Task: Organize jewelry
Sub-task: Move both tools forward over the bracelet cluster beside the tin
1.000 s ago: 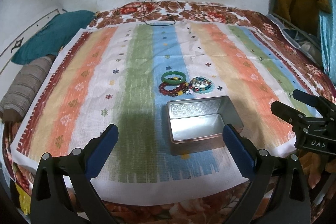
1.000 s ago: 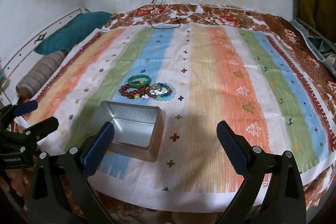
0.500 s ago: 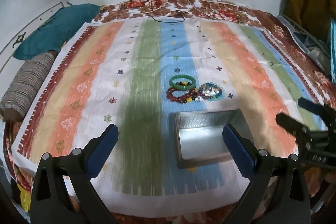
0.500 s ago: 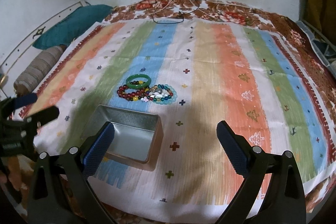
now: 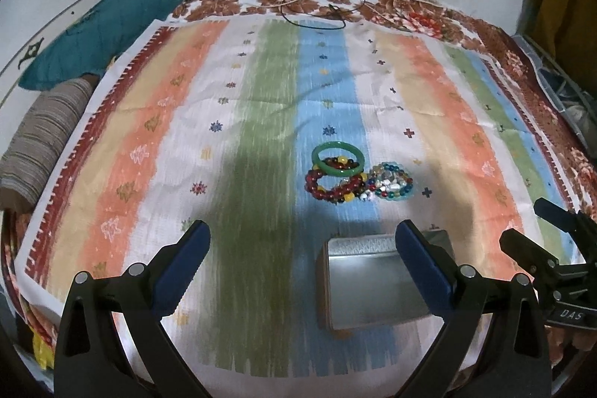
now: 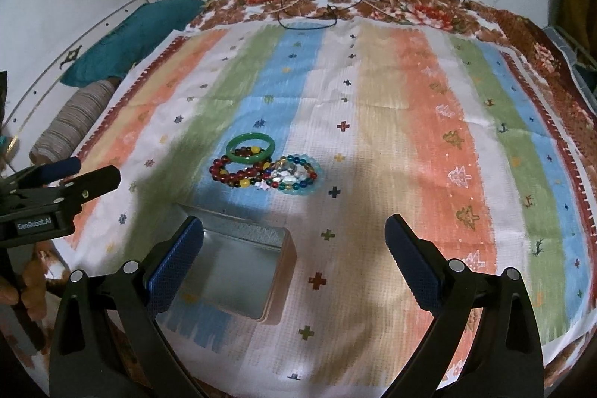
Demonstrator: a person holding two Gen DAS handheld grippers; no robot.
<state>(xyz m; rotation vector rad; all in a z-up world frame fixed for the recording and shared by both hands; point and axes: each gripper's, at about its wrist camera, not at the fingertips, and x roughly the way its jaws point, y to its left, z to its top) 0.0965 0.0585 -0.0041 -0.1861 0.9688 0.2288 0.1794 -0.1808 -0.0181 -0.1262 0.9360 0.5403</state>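
A green bangle [image 5: 337,157] [image 6: 250,147] lies on the striped cloth, overlapping a red and yellow bead bracelet [image 5: 334,187] [image 6: 235,174]. A blue-green bead bracelet [image 5: 393,183] [image 6: 298,178] lies just right of them. An open, empty metal tin [image 5: 373,282] [image 6: 235,271] sits nearer than the bracelets. My left gripper [image 5: 302,260] hovers open above the cloth, its right finger over the tin. My right gripper [image 6: 294,256] is open too, its left finger over the tin. Neither holds anything.
The striped cloth [image 5: 156,144] covers a floral bedspread [image 5: 410,13]. A teal pillow [image 5: 100,28] and a striped bolster [image 5: 41,140] lie at the left. Black cables [image 5: 313,17] rest at the far edge by the wall. A hand [image 6: 22,290] grips the left tool.
Both grippers have risen and moved forward over the bed, so the tin and bracelets now sit lower and closer in both views. Nothing was picked up.
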